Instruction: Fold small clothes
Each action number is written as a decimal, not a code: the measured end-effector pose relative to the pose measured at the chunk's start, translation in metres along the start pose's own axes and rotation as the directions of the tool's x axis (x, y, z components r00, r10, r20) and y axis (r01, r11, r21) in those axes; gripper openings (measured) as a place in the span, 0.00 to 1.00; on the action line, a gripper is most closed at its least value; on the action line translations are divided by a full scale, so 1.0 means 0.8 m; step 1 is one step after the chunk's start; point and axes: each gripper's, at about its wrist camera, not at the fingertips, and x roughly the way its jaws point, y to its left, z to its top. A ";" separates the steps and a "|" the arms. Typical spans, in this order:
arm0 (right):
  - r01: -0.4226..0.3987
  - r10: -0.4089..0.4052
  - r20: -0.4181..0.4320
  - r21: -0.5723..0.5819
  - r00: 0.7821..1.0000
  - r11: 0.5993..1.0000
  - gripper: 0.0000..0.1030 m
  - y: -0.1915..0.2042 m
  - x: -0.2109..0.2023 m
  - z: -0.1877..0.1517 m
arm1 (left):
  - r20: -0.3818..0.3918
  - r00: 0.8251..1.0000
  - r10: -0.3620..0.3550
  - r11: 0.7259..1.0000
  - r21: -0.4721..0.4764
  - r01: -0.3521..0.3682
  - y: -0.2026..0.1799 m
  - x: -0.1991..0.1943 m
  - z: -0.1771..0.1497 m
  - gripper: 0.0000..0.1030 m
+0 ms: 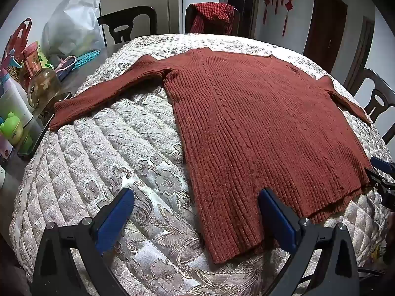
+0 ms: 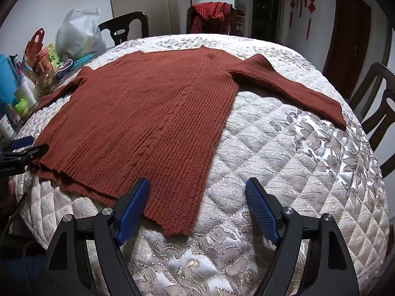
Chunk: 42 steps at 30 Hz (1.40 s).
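Note:
A rust-red ribbed knit sweater (image 1: 259, 128) (image 2: 143, 113) lies flat on a quilted floral cover (image 1: 123, 153) (image 2: 284, 153), hem toward me and both sleeves spread out. My left gripper (image 1: 196, 198) hangs open above the hem's left corner, blue pads wide apart and touching nothing. My right gripper (image 2: 197, 187) is open above the hem's right corner, also empty. Each gripper shows at the edge of the other's view: the right gripper (image 1: 381, 175), the left gripper (image 2: 23, 148).
Clutter crowds the table's left side: a white plastic bag (image 1: 71, 27), a glass jar (image 1: 43, 86), bottles and a phone (image 1: 37, 135). Dark chairs (image 1: 128, 22) (image 2: 377, 108) ring the table; a red checked cloth (image 1: 212, 14) drapes one.

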 end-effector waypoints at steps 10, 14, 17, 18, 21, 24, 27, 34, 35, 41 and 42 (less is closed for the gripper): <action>0.001 -0.001 -0.002 -0.001 1.000 1.000 0.77 0.000 0.000 0.000 | 0.000 1.000 -0.001 1.000 -0.002 0.001 0.000 0.000 0.000 0.99; 0.001 -0.001 -0.003 0.000 1.000 1.000 0.77 0.000 0.000 0.000 | -0.001 1.000 -0.002 1.000 -0.003 0.002 0.000 0.000 0.000 0.99; 0.002 -0.002 -0.004 -0.001 1.000 1.000 0.77 0.001 0.000 0.000 | -0.002 1.000 -0.002 1.000 -0.003 0.002 0.000 0.000 0.000 0.99; 0.002 -0.002 -0.004 0.000 1.000 1.000 0.77 0.001 0.000 0.000 | -0.002 1.000 -0.002 1.000 -0.004 0.002 0.000 0.000 0.000 0.99; 0.002 -0.002 -0.005 0.000 1.000 1.000 0.77 0.000 0.000 0.000 | -0.003 1.000 0.001 1.000 -0.005 -0.001 -0.001 0.000 0.000 0.99; 0.003 -0.003 -0.006 0.000 1.000 1.000 0.77 0.000 0.000 0.000 | -0.003 1.000 0.002 1.000 -0.005 -0.002 0.001 0.002 -0.003 0.99; 0.002 -0.002 -0.007 0.000 1.000 1.000 0.77 0.000 0.000 0.000 | -0.005 1.000 0.001 1.000 -0.005 -0.002 0.001 0.001 -0.003 0.99; 0.002 -0.002 -0.007 0.000 1.000 1.000 0.77 0.000 -0.001 -0.001 | -0.008 1.000 0.001 1.000 -0.006 -0.001 0.001 0.002 -0.004 0.99; 0.003 -0.003 -0.007 0.000 1.000 1.000 0.77 0.000 -0.001 0.000 | -0.009 1.000 0.001 1.000 -0.005 -0.001 0.002 0.002 -0.004 0.99; 0.003 -0.003 -0.009 0.001 1.000 1.000 0.77 0.001 -0.002 -0.001 | -0.010 1.000 0.001 1.000 -0.006 -0.001 0.002 0.002 -0.003 0.99; 0.002 -0.002 -0.009 0.001 1.000 1.000 0.77 0.000 -0.002 -0.001 | -0.010 1.000 0.001 1.000 -0.006 -0.001 0.002 0.002 -0.003 0.99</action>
